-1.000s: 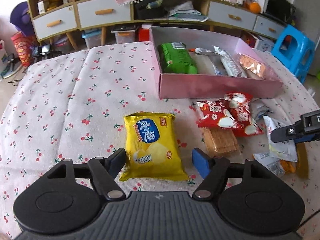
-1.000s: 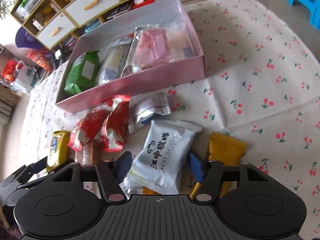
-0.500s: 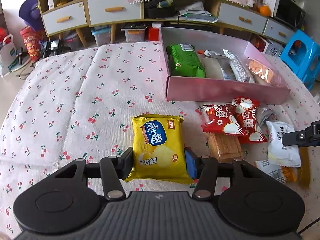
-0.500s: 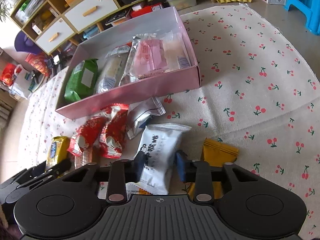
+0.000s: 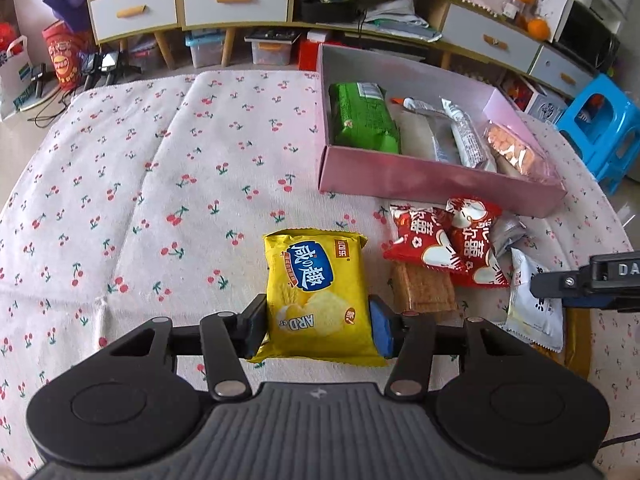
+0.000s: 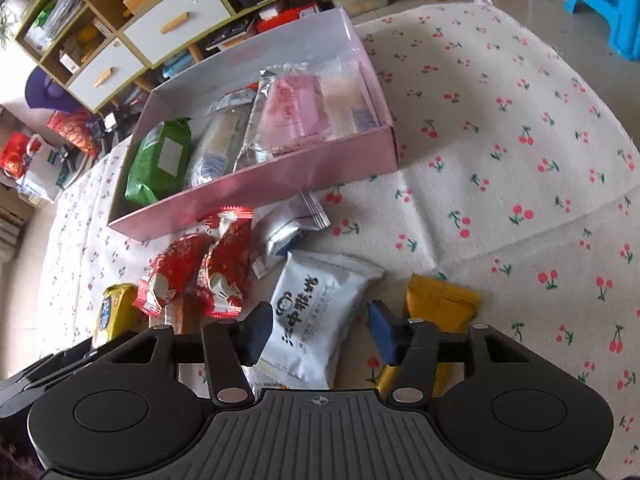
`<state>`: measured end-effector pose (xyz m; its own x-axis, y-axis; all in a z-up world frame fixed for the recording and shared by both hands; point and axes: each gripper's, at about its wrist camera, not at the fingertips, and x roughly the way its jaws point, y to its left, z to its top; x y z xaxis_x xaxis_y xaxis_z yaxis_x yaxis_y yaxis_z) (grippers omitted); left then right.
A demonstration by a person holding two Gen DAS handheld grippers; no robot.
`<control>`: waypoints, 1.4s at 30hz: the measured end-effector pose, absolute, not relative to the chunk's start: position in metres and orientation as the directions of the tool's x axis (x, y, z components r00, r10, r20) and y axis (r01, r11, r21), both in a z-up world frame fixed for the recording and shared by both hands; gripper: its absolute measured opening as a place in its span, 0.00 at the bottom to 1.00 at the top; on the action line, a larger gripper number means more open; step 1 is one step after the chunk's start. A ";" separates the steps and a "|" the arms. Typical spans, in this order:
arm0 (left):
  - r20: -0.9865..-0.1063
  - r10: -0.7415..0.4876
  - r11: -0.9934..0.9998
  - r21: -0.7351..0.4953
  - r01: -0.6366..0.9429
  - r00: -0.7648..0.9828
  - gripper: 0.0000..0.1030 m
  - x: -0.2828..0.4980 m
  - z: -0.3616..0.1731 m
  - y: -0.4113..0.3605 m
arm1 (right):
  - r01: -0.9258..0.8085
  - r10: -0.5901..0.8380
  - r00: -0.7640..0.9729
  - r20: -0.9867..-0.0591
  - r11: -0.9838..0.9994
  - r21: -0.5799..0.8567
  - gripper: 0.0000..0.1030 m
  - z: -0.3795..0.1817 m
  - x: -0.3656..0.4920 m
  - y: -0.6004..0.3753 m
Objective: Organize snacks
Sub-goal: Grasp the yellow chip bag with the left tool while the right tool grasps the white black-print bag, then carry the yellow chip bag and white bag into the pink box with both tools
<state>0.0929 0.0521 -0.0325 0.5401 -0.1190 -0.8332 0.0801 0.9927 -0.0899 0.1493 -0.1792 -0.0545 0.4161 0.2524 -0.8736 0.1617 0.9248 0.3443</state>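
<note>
Both grippers matter here: left gripper (image 5: 318, 320) is clamped on the yellow chip bag (image 5: 318, 300), so lift it straight toward the pink box (image 5: 420, 184) at far right, while right gripper (image 6: 320, 332) has just been opening around the white packet (image 6: 316, 312), not pinching it.

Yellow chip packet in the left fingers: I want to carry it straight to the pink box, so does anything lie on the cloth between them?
Nothing visible does. From the yellow chip packet, clamped in the left gripper, only bare cherry-print cloth leads to the pink box. The red packets lie off to the right of that line.

We carry two matte black plastic grippers, the left gripper (image 5: 318, 330) and the right gripper (image 6: 320, 334), each with blue rubber-padded fingertips (image 5: 379, 330), silver pivot screws and a ribbed grey base at six o'clock.
</note>
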 end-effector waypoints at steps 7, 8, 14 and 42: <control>-0.843 -0.116 0.993 -0.094 0.068 0.526 0.47 0.094 -0.034 0.050 | 0.142 0.175 0.433 -0.884 0.956 0.258 0.58 -0.059 0.156 -0.151; -0.843 -0.116 0.993 -0.095 0.066 0.525 0.47 0.094 -0.034 0.050 | 0.139 0.169 0.435 -0.884 0.958 0.251 0.58 -0.059 0.157 -0.148; -0.847 -0.122 0.992 -0.115 0.046 0.518 0.47 0.094 -0.033 0.052 | 0.132 0.124 0.447 -0.886 0.970 0.202 0.62 -0.059 0.156 -0.136; -0.777 -0.232 0.955 -0.296 -0.016 0.586 0.46 0.100 0.005 0.061 | 0.154 0.363 0.514 -0.777 0.852 0.500 0.15 -0.007 0.136 -0.197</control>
<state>0.1000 0.0608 0.0053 0.5857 -0.2316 -0.7767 -0.0156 0.9549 -0.2965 0.1357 -0.1973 -0.0067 0.5137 0.3633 -0.7773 0.1541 0.8521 0.5002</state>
